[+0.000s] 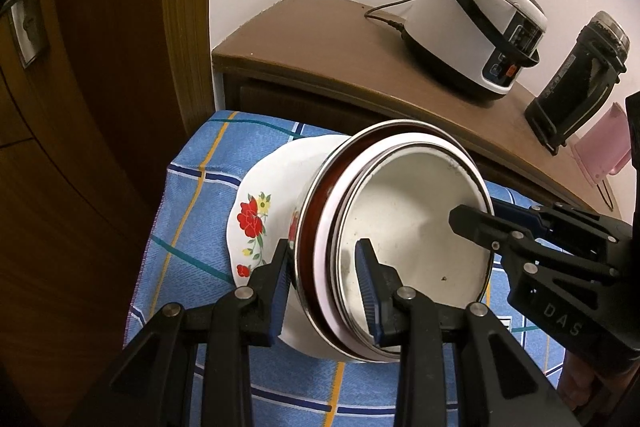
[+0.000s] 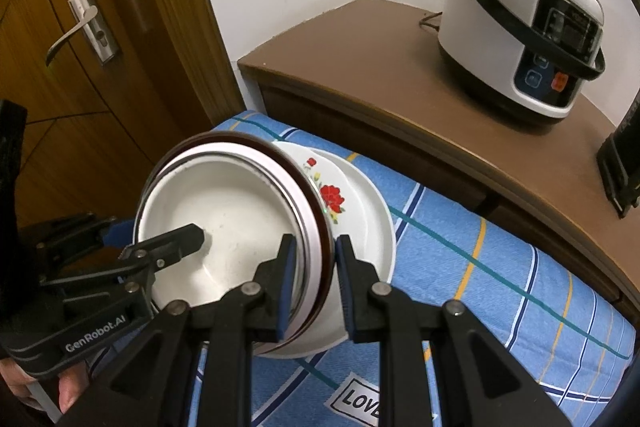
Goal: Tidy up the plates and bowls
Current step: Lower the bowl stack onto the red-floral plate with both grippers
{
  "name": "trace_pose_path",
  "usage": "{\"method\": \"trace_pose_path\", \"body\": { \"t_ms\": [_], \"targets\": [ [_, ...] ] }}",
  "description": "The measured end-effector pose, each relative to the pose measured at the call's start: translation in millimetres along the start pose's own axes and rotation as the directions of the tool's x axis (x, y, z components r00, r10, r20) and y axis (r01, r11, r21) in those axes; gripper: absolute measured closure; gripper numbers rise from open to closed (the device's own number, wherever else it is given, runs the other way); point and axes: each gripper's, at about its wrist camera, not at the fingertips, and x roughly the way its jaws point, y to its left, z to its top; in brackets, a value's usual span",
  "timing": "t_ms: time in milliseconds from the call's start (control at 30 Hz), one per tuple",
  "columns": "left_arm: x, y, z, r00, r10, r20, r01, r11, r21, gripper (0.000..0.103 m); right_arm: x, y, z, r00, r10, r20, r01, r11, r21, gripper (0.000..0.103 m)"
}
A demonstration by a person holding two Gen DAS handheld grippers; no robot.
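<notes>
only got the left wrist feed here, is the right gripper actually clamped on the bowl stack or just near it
Observer: Clamped. The right gripper has one finger inside the nested bowls and one outside, pinching the rims on its side.
Operator: anything under the stack on that side
Observer: Yes, the flowered plate lies on the blue cloth, and the tilted stack leans over it.
Operator: whats left of the stack, my view cuts the door
Observer: A wooden door with a metal lever handle, standing apart from the bowls.
</notes>
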Motion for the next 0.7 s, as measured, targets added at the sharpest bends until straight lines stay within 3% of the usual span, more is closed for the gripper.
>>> {"method": "trace_pose_path", "body": {
  "t_ms": [700],
  "targets": [
    [20.4,-0.1,11.5,0.999,0.026,-0.022,-0.026,1.0,0.009,0.069,25.2,-15.1,10.8,0.999,0.022,-0.037,-0.02,0.998,0.052,0.082]
  ]
}}
